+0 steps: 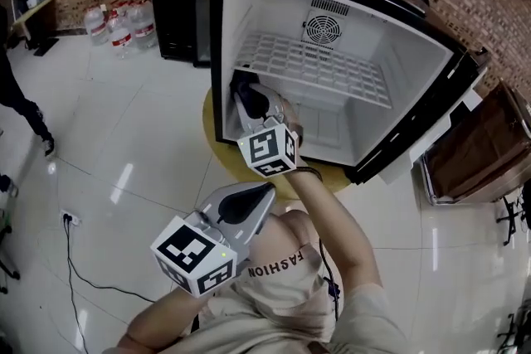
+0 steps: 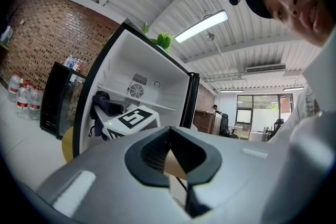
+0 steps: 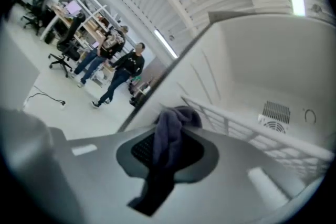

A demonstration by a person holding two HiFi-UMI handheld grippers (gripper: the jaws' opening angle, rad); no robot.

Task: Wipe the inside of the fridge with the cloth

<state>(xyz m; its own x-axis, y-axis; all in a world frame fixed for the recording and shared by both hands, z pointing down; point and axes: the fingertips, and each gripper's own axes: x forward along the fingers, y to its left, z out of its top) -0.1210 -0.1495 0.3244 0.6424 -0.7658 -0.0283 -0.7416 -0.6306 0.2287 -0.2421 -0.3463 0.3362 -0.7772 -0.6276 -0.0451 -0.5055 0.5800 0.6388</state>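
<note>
Right gripper view shows the right gripper (image 3: 167,152) pinching the dark cloth (image 3: 176,120) just inside the open fridge (image 3: 247,60) near its left wall, so wiping looks barely begun; next, press and sweep it across, left gripper (image 2: 173,160) idle, pressed together

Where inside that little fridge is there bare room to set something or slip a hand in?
The wire shelf is bare from below the fan to the right wall. The fridge floor under it looks bare too. The left front corner is crowded: the right gripper holds the cloth there.
</note>
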